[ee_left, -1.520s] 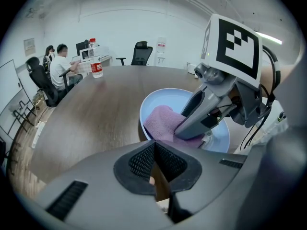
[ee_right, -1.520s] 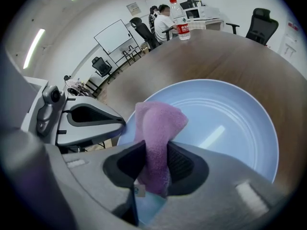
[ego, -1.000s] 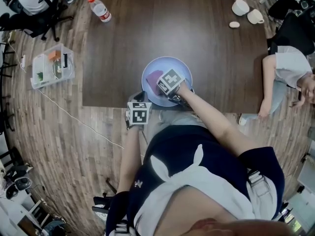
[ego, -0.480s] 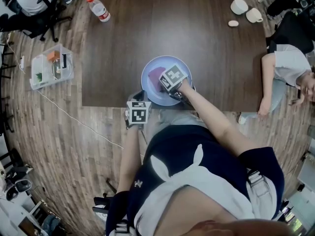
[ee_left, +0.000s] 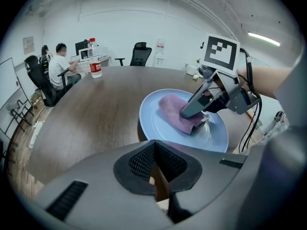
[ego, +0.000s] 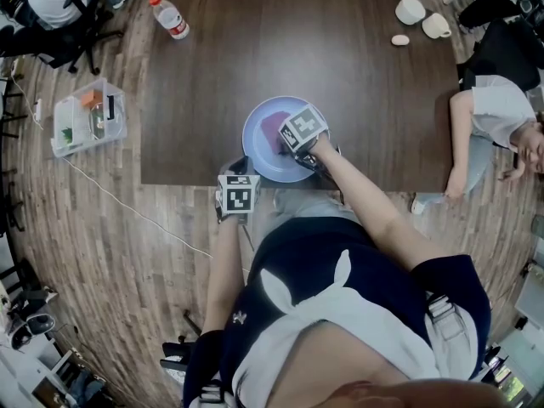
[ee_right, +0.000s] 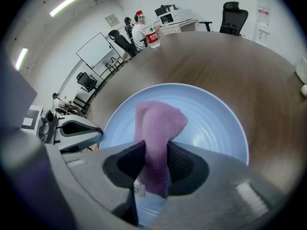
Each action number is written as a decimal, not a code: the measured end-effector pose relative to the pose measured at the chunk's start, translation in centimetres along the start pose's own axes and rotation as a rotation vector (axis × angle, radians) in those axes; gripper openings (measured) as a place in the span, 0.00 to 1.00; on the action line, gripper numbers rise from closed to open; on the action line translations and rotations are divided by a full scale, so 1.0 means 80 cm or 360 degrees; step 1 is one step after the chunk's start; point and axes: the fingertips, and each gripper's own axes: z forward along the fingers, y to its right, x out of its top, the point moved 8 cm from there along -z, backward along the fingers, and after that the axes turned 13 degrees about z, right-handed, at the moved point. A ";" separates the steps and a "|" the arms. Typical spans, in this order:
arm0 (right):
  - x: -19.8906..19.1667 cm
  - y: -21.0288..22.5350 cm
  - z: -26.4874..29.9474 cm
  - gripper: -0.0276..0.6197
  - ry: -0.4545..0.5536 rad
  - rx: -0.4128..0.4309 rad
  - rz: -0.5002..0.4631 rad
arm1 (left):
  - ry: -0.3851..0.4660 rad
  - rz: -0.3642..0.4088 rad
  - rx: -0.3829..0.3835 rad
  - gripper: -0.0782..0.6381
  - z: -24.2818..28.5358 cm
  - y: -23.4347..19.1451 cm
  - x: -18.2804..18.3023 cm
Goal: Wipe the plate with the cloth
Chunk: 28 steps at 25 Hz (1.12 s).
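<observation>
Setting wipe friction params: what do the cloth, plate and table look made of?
Cloth: mauve terry or microfibre, matt; fuzzy nap, soft folds.
Plate: pale blue, glossy, ceramic or melamine, can't tell which; sharp highlights, concentric ridges.
Table: dark wood-look top, satin, veneer or laminate; streaky grain, soft sheen.

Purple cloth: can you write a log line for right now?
step: wipe plate | right tool: shut on purple cloth, cloth on blue plate | left tool: shut, empty, off plate
</observation>
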 end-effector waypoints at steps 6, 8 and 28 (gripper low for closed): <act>0.000 0.007 -0.004 0.23 -0.0011 -0.0062 -0.0011 | 0.0007 -0.0012 0.0009 0.11 -0.001 0.000 -0.003; 0.000 0.009 -0.004 0.23 -0.0015 -0.0078 -0.0014 | 0.0008 -0.0011 0.0012 0.12 -0.001 0.001 -0.003; 0.005 0.030 -0.016 0.24 -0.0015 -0.0246 -0.0060 | 0.0009 -0.0017 0.0014 0.12 -0.002 0.000 -0.005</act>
